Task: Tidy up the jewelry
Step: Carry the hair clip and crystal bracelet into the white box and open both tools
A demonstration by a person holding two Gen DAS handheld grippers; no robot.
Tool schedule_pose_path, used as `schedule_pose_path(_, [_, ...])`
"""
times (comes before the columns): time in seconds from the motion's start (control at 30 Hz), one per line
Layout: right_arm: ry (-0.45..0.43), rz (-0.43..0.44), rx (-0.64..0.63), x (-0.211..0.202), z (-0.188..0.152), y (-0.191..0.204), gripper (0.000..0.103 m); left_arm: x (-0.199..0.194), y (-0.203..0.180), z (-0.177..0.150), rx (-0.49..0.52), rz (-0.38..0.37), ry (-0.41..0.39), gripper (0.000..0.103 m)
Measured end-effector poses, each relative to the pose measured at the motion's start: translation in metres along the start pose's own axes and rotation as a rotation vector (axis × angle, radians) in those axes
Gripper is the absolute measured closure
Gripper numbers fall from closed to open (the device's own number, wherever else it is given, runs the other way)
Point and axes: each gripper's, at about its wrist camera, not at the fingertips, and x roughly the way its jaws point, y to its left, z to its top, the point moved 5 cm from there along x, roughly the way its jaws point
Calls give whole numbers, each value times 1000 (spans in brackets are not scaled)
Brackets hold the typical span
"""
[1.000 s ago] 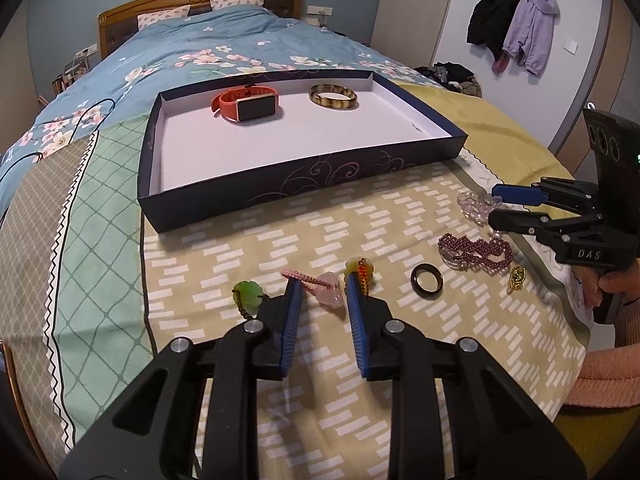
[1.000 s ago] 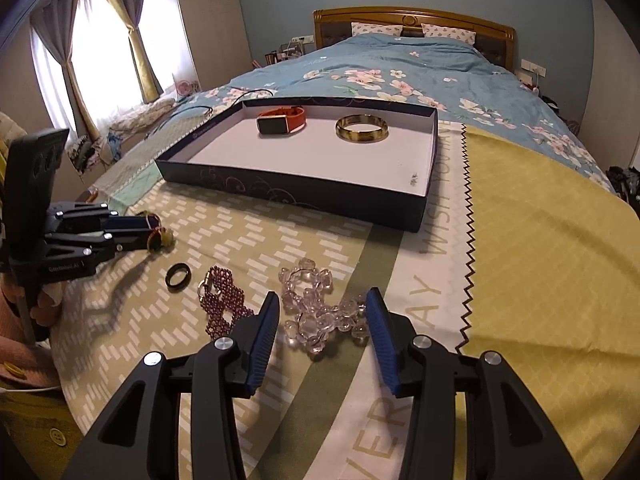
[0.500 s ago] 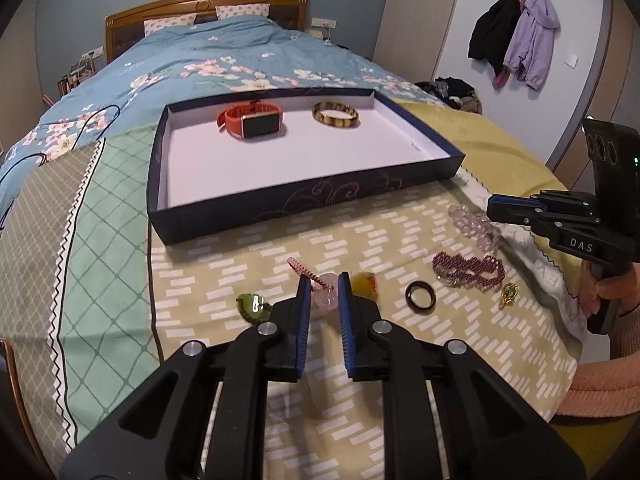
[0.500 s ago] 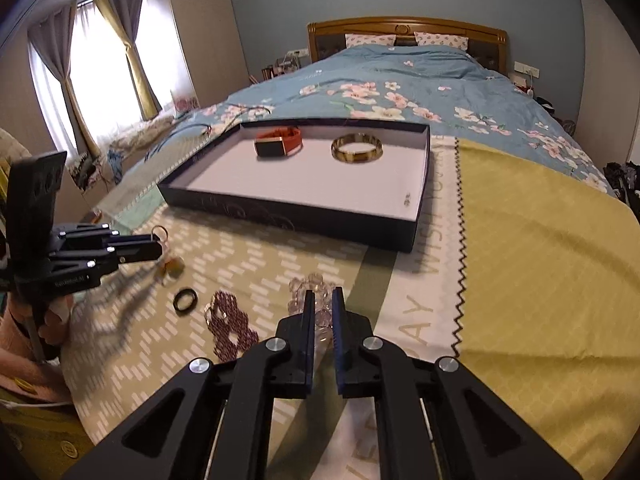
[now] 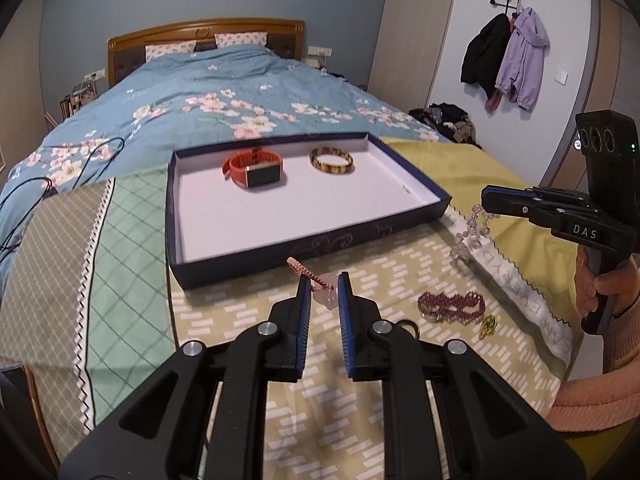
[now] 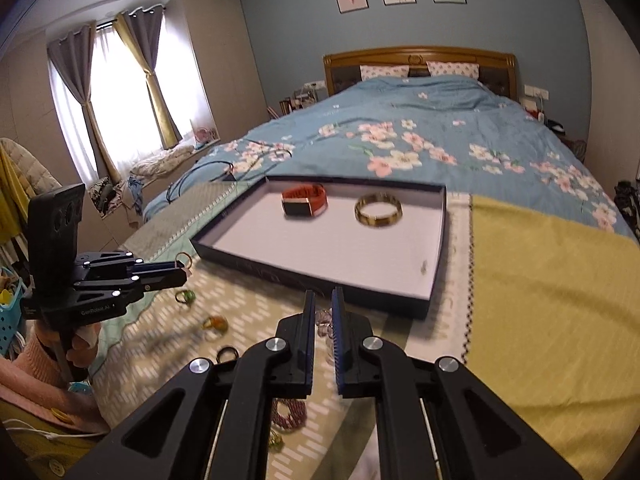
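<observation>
Left hand-held gripper clamps pale pink pendant — braided cord dangling.

"DAS" on right hand-held gripper; "GenRobot.AI" (faint) on left hand-held gripper.

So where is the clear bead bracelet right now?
In the left wrist view the clear bead bracelet hangs from the shut right tongs, at the right, just off the tray corner.
</observation>
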Motion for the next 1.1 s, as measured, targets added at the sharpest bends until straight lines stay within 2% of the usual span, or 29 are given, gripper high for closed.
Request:
schedule_pose_path(0.3, [-56,9,-48,-4,34,7,97,-10,1,22,29,18,-51,89])
schedule_pose_path(0.53, [-80,11,-77,11,64,8,97,-2,6,43,54,44,-66,89])
schedule_pose_path(1.1, [-18,35,-34,90,93,0,97,47,31,68,31,88,6,89])
